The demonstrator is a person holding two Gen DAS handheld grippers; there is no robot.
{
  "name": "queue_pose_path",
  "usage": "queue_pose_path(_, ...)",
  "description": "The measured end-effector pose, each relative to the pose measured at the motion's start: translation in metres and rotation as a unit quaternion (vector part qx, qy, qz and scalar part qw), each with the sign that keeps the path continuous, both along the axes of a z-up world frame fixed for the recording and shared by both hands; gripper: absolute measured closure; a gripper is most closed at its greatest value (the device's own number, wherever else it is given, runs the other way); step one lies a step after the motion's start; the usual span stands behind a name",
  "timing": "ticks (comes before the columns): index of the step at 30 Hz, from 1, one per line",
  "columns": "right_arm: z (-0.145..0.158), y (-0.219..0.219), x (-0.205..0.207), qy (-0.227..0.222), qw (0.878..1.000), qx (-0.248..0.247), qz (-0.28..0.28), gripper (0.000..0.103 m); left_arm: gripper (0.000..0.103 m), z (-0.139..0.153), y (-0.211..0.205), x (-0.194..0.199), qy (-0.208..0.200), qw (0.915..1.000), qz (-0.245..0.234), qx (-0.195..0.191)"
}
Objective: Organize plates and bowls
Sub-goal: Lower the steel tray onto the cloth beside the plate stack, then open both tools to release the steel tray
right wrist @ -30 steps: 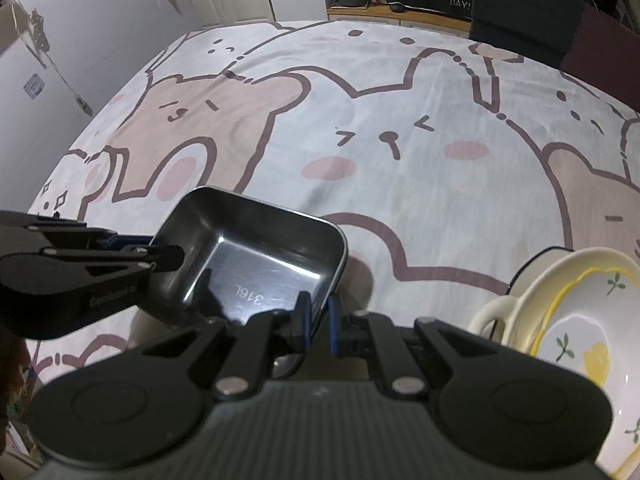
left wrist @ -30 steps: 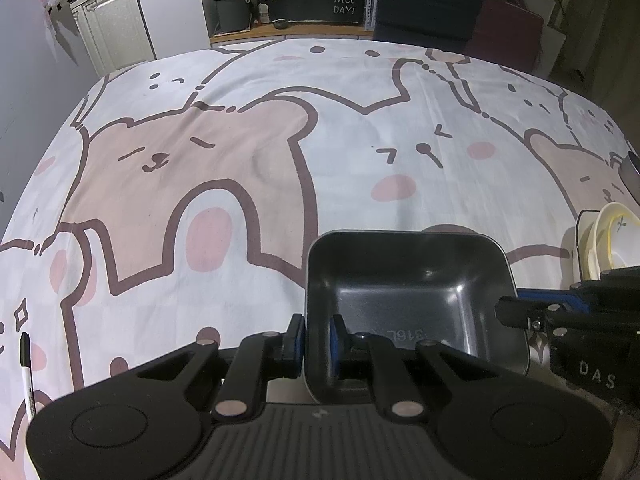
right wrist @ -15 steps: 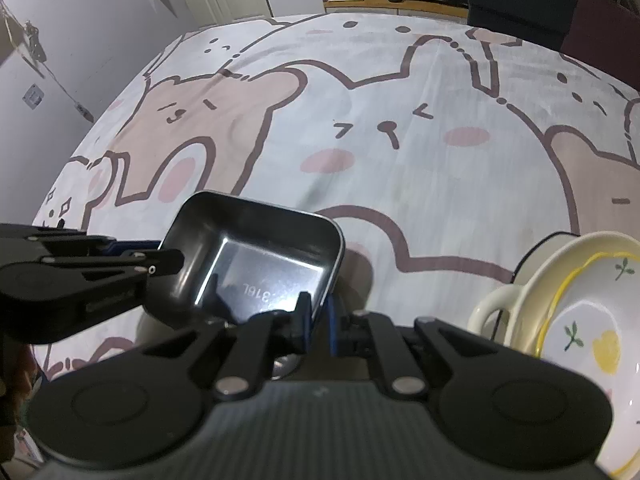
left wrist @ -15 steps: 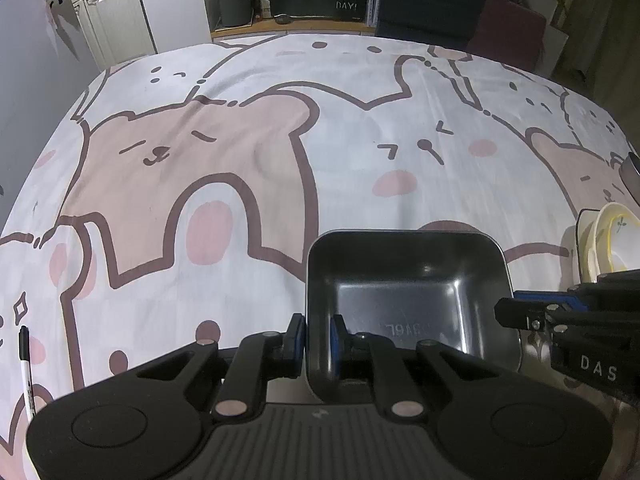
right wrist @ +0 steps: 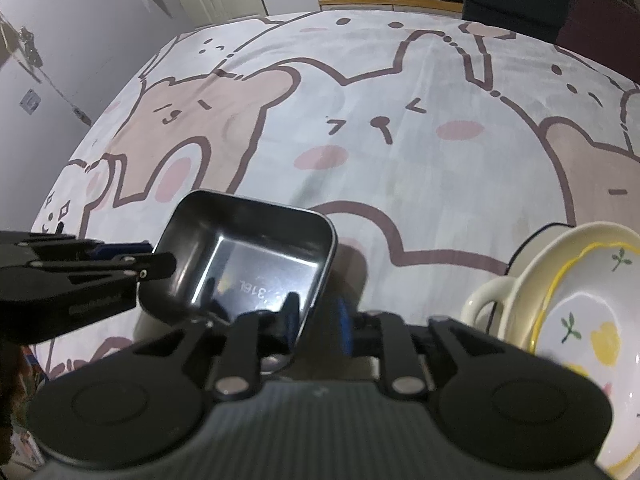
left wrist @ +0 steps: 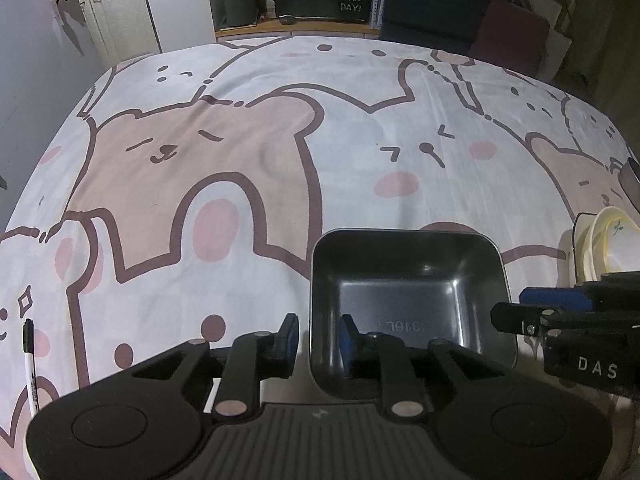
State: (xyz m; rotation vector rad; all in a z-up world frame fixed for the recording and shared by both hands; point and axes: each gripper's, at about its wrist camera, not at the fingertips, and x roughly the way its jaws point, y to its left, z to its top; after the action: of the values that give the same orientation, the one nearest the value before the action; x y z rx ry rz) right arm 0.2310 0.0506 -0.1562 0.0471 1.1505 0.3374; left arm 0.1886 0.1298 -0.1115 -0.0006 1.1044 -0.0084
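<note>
A square steel tray stamped 316L sits on the cartoon-bear cloth; it also shows in the right wrist view. My left gripper has parted jaws that straddle the tray's near left wall without squeezing it. My right gripper has parted jaws astride the tray's right wall. A cream bowl with yellow flower print rests in a handled cream dish at the right, and shows at the right edge of the left wrist view.
A marker pen lies near the table's left front edge. A dark metal object sits at the far right edge. Chairs and cabinets stand beyond the table's far edge.
Both grippers have opened their jaws and let go of the tray's walls. The tray has settled lower onto the cloth.
</note>
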Motion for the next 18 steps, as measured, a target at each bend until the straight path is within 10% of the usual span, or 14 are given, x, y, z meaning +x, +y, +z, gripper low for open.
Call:
queue_pose_path(8,0.006,-0.002,-0.007,-0.015,1.000,0.000,-0.003,0.030,0.013,0.010,0.002,-0.006,-0.016,0.9998,0.007,0.007)
queue_pose_path(12,0.013,-0.006,-0.011,-0.033,0.999,0.002,0.003,0.006,0.002,0.016,0.001,-0.007,-0.027,0.9993,0.019,0.016)
queue_pose_path(18,0.035,-0.021,-0.017,-0.088,0.996,0.008,0.010,0.000,0.000,0.029,-0.008,-0.003,-0.050,0.9981,0.034,0.009)
